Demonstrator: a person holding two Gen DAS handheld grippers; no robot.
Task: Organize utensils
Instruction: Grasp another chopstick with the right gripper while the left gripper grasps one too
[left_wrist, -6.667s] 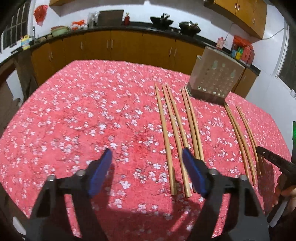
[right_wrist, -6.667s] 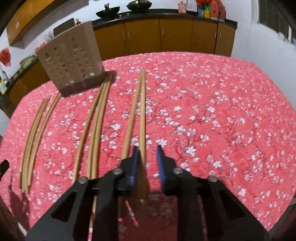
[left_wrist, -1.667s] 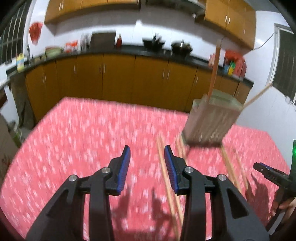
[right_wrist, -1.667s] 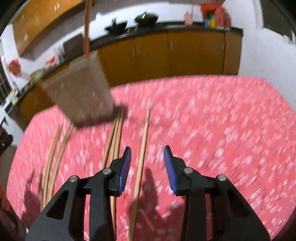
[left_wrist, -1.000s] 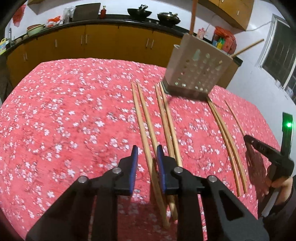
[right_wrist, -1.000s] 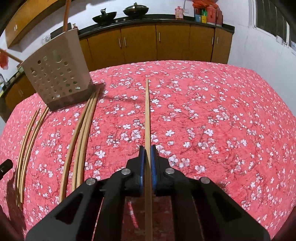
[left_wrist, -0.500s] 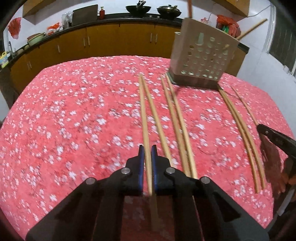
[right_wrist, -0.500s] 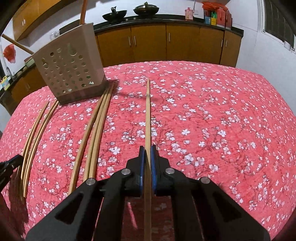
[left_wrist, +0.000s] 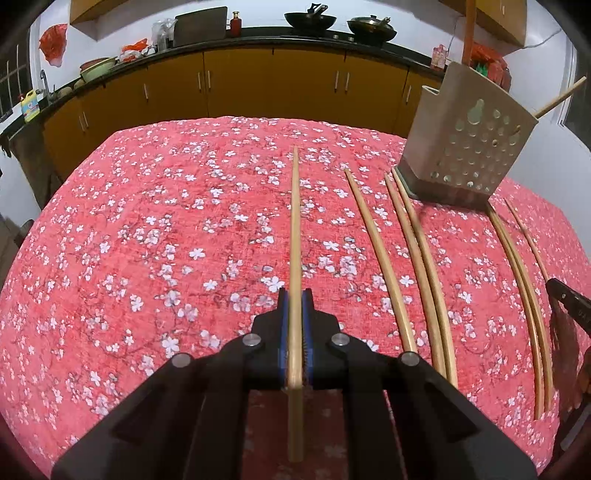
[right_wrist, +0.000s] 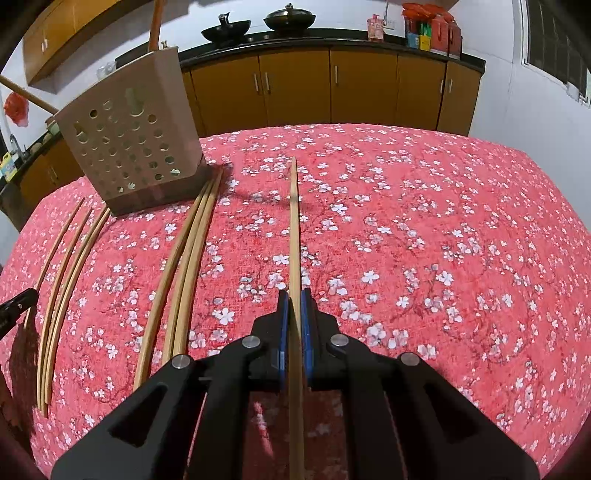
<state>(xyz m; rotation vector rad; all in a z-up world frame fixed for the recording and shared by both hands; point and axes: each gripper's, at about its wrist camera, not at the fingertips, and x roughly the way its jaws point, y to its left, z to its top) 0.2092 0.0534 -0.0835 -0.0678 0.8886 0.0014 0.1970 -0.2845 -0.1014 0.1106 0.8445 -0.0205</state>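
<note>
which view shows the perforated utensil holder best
The right wrist view: the utensil holder sits larger, with its front and side faces visible. The left wrist view shows the holder smaller, near the right edge, mostly one face.

Each wrist camera looks forward and downward along its gripper, close above the table. Both views share the red floral tablecloth (left_wrist: 155, 229) (right_wrist: 424, 229) and the beige perforated utensil holder (left_wrist: 469, 147) (right_wrist: 129, 144).

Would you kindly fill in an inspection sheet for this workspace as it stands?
Surface: red floral tablecloth over the table.
Job's things: perforated beige utensil holder with two sticks standing in it; loose wooden chopsticks lying in rows beside it.
Clutter: nothing seen on the cloth.
Grippers: left gripper shut on one chopstick; right gripper shut on another chopstick.
Cables: nothing seen.
Surroundings: orange kitchen cabinets, black woks on the counter.
</note>
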